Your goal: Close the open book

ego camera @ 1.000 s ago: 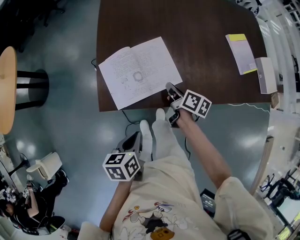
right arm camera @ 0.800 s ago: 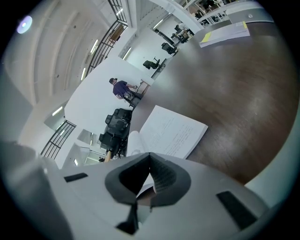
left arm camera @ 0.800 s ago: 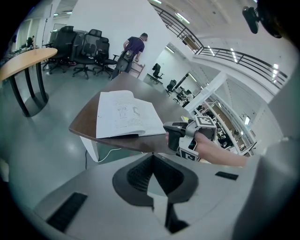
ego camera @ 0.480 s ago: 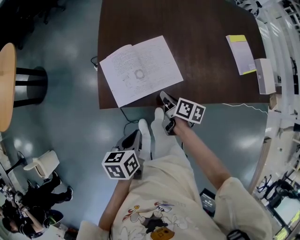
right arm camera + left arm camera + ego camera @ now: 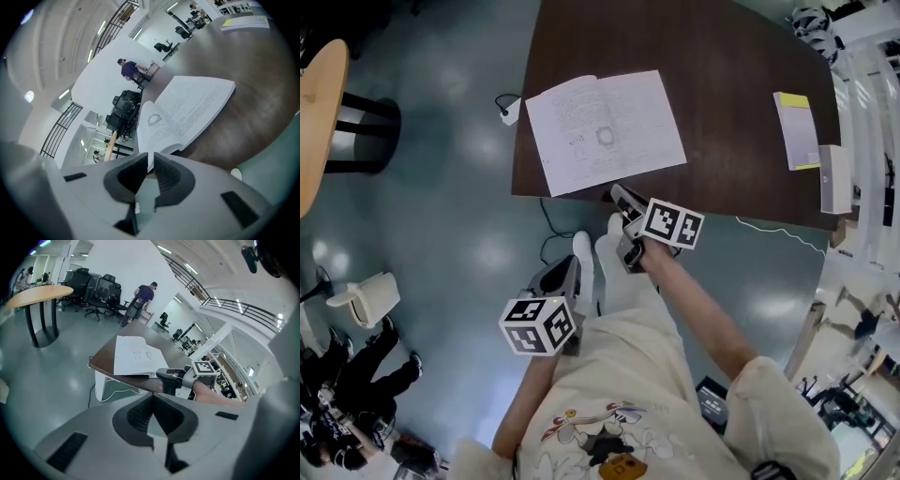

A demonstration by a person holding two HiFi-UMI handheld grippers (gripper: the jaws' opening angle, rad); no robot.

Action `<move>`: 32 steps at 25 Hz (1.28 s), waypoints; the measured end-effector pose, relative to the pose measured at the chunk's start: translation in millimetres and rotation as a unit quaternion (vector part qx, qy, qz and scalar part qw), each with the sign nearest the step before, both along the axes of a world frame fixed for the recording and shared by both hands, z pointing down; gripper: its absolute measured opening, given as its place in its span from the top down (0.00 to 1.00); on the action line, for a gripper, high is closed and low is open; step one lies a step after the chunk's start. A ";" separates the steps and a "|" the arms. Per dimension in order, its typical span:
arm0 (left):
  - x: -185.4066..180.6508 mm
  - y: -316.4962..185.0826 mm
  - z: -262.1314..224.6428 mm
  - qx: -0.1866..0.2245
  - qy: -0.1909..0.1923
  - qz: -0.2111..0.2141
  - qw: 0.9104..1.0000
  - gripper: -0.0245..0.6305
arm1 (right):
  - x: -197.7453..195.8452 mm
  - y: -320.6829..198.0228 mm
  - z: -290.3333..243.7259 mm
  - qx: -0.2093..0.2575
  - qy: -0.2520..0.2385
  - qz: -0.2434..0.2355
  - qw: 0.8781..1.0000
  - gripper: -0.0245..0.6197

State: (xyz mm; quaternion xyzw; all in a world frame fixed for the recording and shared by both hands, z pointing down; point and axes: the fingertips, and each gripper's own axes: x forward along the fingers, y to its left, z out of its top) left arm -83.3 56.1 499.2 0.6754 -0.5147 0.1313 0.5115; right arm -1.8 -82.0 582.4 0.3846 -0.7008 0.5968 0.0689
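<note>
Item one: left hand-held gripper (image 5: 152, 397), jaws together and empty, held off the tabletop (image 5: 731, 84) above the floor (image 5: 441, 187).
Item two: right hand-held gripper (image 5: 149, 163) at the tabletop's near edge. Its jaws are a narrow slit and have just been opening. I see a white page edge in the gap at their tips.
Item three: book (image 5: 605, 131), open and flat, by the tabletop's near left corner.
Item four: pad (image 5: 797, 129) near the right edge.
</note>
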 end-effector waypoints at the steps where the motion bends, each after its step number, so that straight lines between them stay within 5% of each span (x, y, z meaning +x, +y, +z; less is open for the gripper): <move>1: -3.9 2.6 0.8 -0.001 0.000 -0.007 1.000 0.95 | -7.9 3.0 1.6 -0.003 -0.004 -0.010 1.000 0.90; 3: -11.5 8.1 2.4 -0.003 0.000 -0.021 1.000 0.95 | -24.3 9.4 5.1 -0.012 -0.013 -0.030 0.999 0.81; 12: -41.9 35.3 11.7 -0.017 0.000 -0.079 0.997 0.95 | -78.0 29.4 32.6 -0.040 -0.012 -0.084 0.996 0.77; 22: -61.6 52.1 20.6 -0.034 -0.001 -0.125 0.992 0.95 | -105.4 21.1 60.6 -0.086 -0.054 -0.063 0.993 0.71; 26: -63.3 53.5 21.2 -0.037 0.000 -0.133 0.990 0.95 | -112.3 16.8 64.2 -0.094 -0.058 -0.050 0.993 0.73; 32: -63.5 54.4 18.8 -0.034 0.001 -0.131 0.991 0.95 | -107.0 17.9 67.7 -0.091 -0.039 -0.021 0.995 0.91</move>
